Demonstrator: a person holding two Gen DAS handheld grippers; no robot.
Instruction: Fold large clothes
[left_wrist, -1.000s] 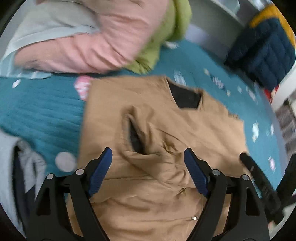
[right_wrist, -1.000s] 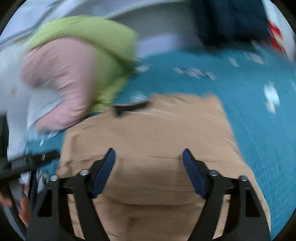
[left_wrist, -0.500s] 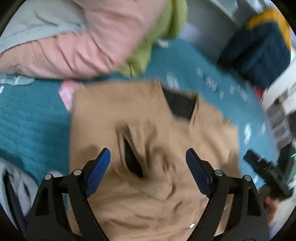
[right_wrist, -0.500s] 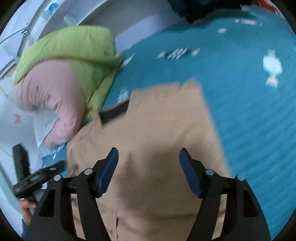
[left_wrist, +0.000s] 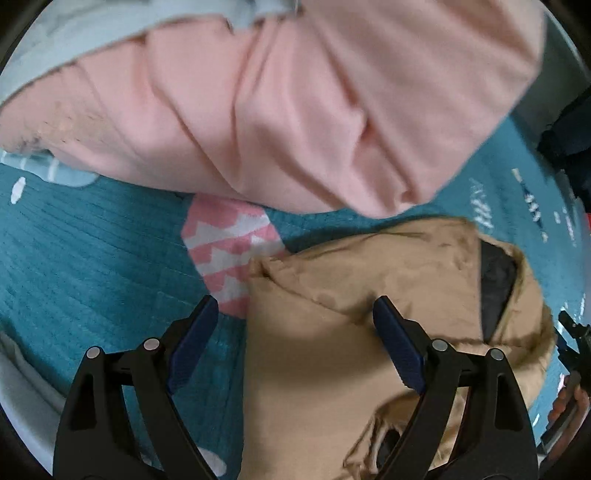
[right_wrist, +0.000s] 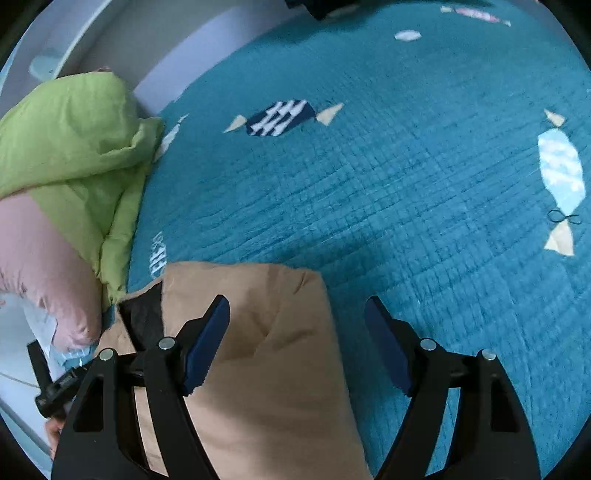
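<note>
Soft even daylight, faint shadows, strong fisheye bending and dark corners, slight motion blur at edges

tan jacket (left_wrist: 332, 369) btm cut off by edge | pink quilt (left_wrist: 295, 92) blurred

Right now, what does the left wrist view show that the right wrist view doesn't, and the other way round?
Only the left wrist view shows the pink-and-white patch on the teal blanket, partly under the tan jacket.
Only the right wrist view shows the green quilt and the navy striped candy patch.
Both show the jacket with its black lining, the pink bedding, the blanket, and open jaws holding nothing.
</note>
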